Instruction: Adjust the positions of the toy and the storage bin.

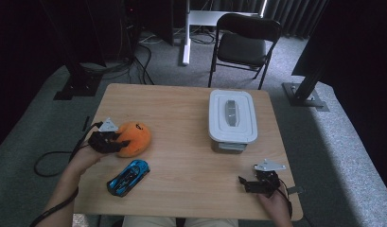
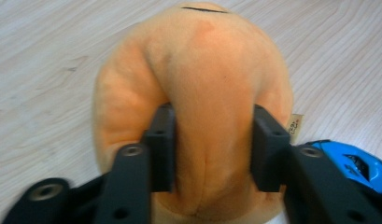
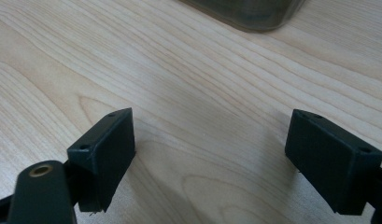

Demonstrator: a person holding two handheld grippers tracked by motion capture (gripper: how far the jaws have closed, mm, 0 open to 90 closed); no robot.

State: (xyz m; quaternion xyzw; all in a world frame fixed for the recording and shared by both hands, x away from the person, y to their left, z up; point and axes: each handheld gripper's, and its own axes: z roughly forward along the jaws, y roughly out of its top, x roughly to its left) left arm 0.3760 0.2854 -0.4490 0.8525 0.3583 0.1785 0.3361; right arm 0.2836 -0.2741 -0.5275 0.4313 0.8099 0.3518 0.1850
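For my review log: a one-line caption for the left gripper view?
Left gripper squeezing an orange plush toy on the wooden table, blue toy car alongside.

**Dim room, bright tabletop**

The high view is soft and grainy — the table (image 1: 191, 137) is evenly lit from above while the room's edges fall into near black. The left gripper view is blurred on the close orange plush toy (image 2: 198, 93). The right gripper view is sharper, with soft shadows under the jaws.
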